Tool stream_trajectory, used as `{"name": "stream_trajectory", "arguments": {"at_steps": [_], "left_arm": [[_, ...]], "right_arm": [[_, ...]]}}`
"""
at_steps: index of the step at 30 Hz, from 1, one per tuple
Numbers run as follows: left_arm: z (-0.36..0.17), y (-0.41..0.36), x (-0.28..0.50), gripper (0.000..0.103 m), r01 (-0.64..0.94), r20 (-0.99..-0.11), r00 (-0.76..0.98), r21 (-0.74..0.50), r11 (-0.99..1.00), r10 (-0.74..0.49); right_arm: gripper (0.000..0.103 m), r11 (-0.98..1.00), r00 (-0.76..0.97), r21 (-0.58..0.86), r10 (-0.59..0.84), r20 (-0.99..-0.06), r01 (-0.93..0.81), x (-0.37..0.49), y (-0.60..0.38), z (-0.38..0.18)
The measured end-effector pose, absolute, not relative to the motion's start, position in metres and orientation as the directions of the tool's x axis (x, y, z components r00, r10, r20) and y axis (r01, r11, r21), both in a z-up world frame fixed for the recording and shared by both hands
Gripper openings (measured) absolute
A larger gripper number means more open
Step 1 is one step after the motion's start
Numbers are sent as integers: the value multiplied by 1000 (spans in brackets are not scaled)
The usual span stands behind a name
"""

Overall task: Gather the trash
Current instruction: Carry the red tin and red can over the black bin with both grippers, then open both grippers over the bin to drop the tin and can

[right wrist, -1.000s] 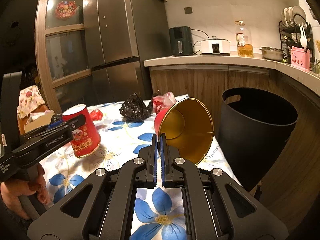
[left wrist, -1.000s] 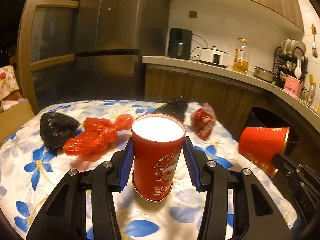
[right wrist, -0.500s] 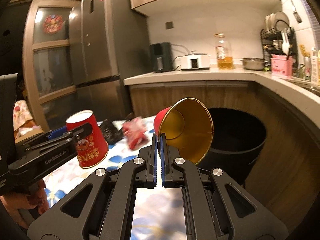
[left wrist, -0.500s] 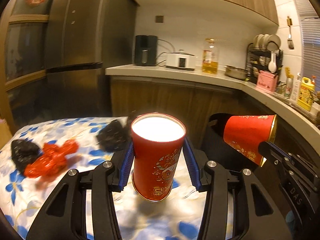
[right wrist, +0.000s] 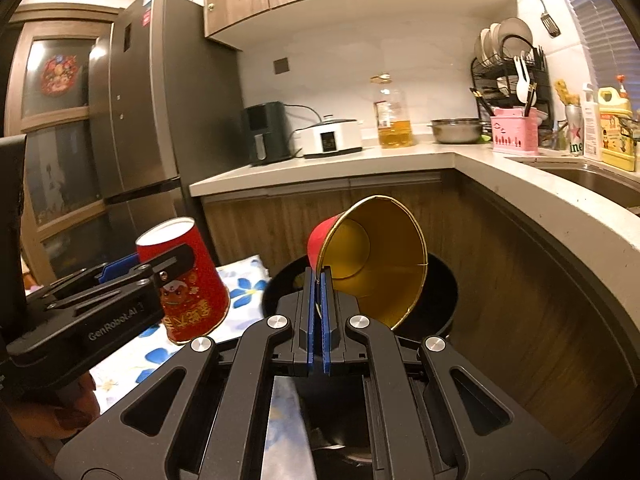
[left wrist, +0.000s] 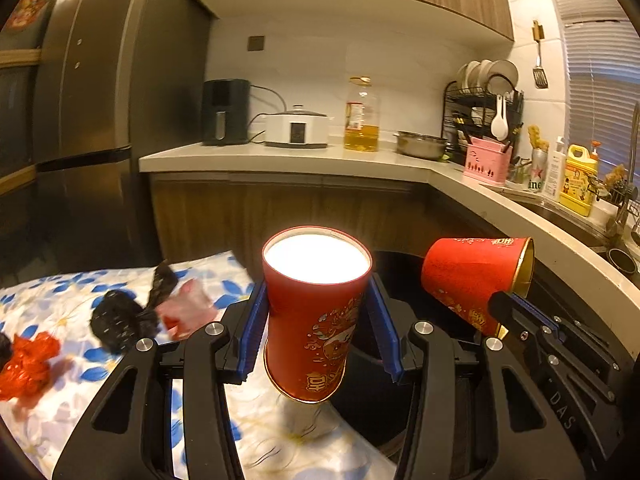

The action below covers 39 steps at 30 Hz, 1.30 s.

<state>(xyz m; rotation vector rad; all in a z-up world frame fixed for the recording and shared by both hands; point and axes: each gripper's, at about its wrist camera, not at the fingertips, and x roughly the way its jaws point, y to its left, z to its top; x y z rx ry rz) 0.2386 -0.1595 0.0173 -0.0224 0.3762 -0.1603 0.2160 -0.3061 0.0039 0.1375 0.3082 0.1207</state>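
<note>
two red paper cups have swung off the flowered tablecloth (left wrist: 280,432) toward the black bin (right wrist: 440,284), which a second ago stood well to the right. the left gripper (left wrist: 316,332) clamps the upside-down cup (left wrist: 316,312) by its sides, white base up. the right gripper (right wrist: 319,312) pinches the rim of the tilted cup (right wrist: 376,264), its jaws nearly touching. only the right view shows that cup's glossy gold lining and the bin's round mouth beneath it; only the left view shows the crumpled black bag (left wrist: 120,320) and crinkly red bag (left wrist: 28,364) on the cloth.
</note>
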Motion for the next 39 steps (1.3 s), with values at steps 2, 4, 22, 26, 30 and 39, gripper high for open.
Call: {"name": "stream_trajectory", "arguments": {"at_steps": [2, 4, 22, 26, 30, 39], "left_arm": [[17, -167, 245, 48, 161, -363, 916, -49, 986, -168], [15, -174, 253, 48, 170, -362, 915, -51, 984, -177], [-4, -194, 289, 48, 224, -385, 893, -66, 972, -232], [-8, -195, 294, 48, 225, -396, 888, -71, 972, -235], [-10, -201, 296, 49, 236, -391, 889, -58, 970, -240], [-23, -210, 303, 70, 259, -415, 872, -60, 964, -261]], "right_arm": [[3, 984, 945, 153, 136, -297, -93, 221, -312, 3], [3, 984, 945, 155, 131, -300, -87, 226, -318, 1], [4, 984, 923, 154, 145, -357, -94, 260, -331, -17], [4, 984, 918, 161, 133, -373, -77, 263, -335, -21], [24, 984, 921, 174, 105, -375, -42, 262, -343, -24], [37, 981, 925, 193, 77, -372, -4, 252, -356, -28]]}}
